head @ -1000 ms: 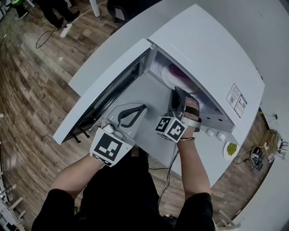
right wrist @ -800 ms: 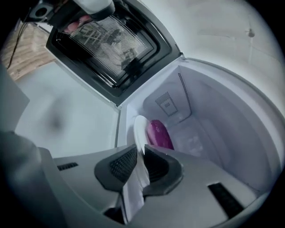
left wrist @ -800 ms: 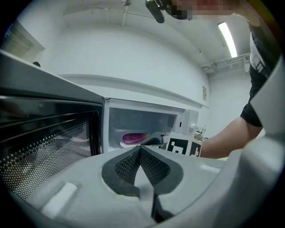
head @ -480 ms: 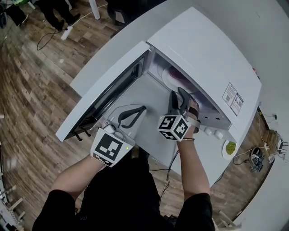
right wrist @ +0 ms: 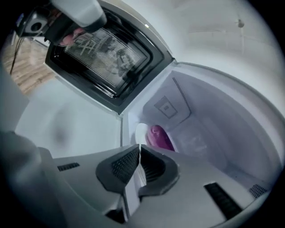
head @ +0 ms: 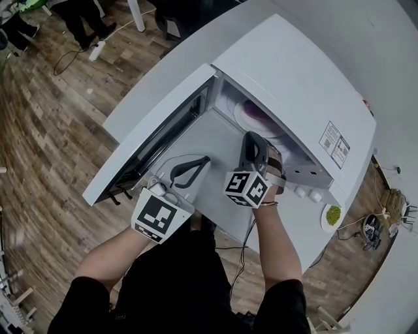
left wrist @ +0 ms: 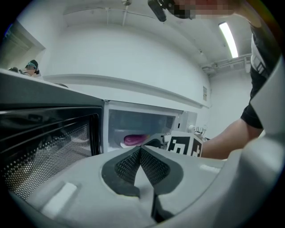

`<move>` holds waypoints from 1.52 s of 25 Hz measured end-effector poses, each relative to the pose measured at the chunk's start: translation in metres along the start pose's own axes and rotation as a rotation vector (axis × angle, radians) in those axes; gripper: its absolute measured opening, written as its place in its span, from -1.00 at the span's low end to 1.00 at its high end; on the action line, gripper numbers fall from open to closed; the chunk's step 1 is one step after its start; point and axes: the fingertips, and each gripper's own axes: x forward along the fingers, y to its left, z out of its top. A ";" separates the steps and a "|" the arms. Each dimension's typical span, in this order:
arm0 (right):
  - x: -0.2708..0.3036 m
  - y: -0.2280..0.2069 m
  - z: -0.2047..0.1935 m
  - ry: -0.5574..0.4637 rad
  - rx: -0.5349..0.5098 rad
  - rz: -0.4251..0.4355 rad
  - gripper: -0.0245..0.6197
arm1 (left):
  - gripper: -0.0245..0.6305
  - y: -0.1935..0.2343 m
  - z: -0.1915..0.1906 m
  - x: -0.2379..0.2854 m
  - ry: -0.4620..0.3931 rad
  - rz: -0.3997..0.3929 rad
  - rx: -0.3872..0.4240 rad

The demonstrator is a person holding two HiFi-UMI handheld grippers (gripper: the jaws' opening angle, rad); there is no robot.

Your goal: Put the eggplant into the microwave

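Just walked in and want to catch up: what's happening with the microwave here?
A person holds a hand-held gripper in each hand at the open microwave. The purple eggplant already lies on the plate inside. The right hand-held gripper is at the opening; its jaws have just been closing, with nothing between them. The left hand-held gripper, jaws together and empty, is near the door, which is not yet shut.

A lab or test workroom: a microwave (head: 294,85) on a plain white table (head: 163,73), tangled cables (head: 371,229) on wood-look flooring (head: 46,143), bystanders' legs (head: 81,18) at the far left, tube lighting (left wrist: 228,38) overhead.
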 end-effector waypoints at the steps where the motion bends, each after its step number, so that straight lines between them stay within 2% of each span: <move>1: 0.003 -0.003 0.000 0.008 0.025 -0.001 -0.85 | -0.90 0.001 0.000 0.000 0.000 0.001 -0.001; 11: 0.020 -0.019 -0.002 0.043 0.120 -0.018 -0.85 | -0.90 0.004 -0.002 -0.001 0.002 -0.007 -0.007; 17: 0.007 -0.026 0.002 0.046 0.149 -0.028 -0.84 | -0.90 0.001 0.004 -0.010 -0.001 -0.021 -0.030; 23: -0.050 -0.014 0.011 0.027 0.254 0.072 -0.84 | -0.90 -0.016 0.014 -0.034 0.025 -0.044 -0.101; 30: -0.127 -0.011 0.019 0.000 0.387 0.137 -0.85 | -0.90 -0.053 0.032 -0.062 0.027 -0.114 -0.101; 34: -0.168 -0.010 0.018 -0.023 0.488 0.165 -0.85 | -0.90 -0.073 0.038 -0.075 0.038 -0.137 -0.112; 38: -0.212 -0.008 0.012 -0.070 0.634 0.198 -0.85 | -0.90 -0.099 0.038 -0.086 0.054 -0.154 -0.111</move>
